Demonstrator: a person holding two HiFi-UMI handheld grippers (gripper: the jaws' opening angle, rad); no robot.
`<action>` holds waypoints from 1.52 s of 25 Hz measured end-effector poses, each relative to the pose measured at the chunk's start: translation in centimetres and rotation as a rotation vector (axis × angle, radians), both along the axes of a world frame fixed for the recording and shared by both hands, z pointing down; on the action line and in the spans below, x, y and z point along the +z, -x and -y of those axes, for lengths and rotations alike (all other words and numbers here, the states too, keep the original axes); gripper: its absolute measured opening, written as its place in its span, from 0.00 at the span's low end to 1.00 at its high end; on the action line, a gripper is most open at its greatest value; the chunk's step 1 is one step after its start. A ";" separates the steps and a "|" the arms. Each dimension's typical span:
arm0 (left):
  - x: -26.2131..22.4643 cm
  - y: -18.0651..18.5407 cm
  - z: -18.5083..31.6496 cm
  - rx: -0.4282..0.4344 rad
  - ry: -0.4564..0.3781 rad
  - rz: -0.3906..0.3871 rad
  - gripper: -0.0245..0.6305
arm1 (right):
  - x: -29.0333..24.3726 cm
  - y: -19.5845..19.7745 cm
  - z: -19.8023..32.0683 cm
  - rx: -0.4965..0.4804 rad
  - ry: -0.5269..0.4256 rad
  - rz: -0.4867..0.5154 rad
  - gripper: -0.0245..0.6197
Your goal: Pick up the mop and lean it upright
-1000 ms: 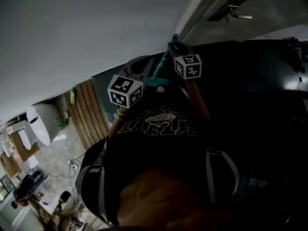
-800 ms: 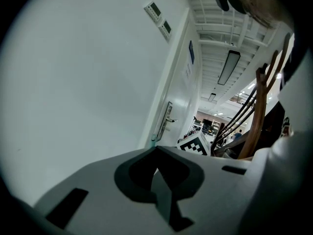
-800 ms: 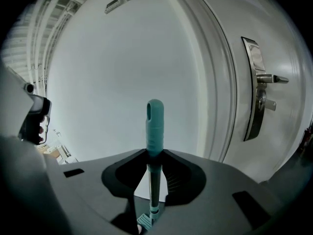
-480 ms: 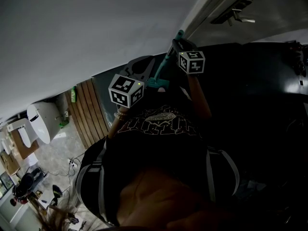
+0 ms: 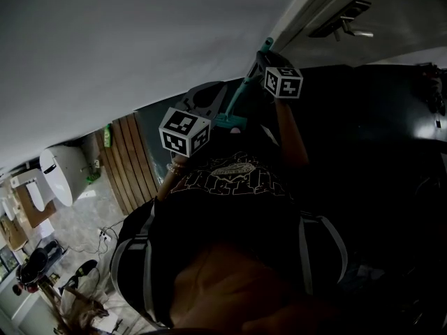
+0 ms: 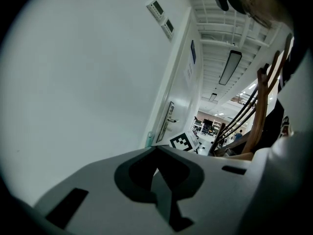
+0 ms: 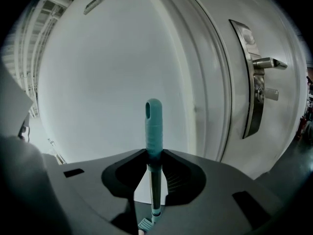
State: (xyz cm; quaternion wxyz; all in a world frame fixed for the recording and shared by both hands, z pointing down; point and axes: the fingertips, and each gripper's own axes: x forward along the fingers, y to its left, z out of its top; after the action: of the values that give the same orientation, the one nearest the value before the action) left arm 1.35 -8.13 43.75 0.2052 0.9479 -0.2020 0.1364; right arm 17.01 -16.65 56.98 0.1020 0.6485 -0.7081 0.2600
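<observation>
Jaws of the right gripper (image 7: 154, 156) are clamped on the mop (image 7: 153, 126) at the lower end of its teal grip. The shaft stands upright between them, and the grip's tip rises past them before a white wall (image 7: 112, 82). Farther right is a door (image 7: 276, 102) with a metal handle (image 7: 266, 62). The left gripper (image 6: 157, 153) has its jaws pressed together on nothing.

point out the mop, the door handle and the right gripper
mop (image 7: 153, 124): right gripper view, on its teal grip
door handle (image 7: 268, 62): right gripper view, on the lever
right gripper (image 7: 154, 154): right gripper view, between its jaws
</observation>
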 end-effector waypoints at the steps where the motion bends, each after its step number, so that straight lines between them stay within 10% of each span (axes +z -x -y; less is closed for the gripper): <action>1: 0.0 0.0 0.0 -0.001 0.000 -0.001 0.11 | 0.1 -0.3 0.2 0.006 0.002 0.001 0.21; 38: 0.2 0.2 2.3 -0.038 0.009 -0.002 0.11 | 3.1 -5.3 4.1 0.118 0.049 0.051 0.21</action>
State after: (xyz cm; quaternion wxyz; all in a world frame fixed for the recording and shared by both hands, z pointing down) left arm 1.14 -10.38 43.94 0.2122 0.9431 -0.2194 0.1322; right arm 22.29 -20.79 60.12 0.0841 0.6794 -0.6647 0.2992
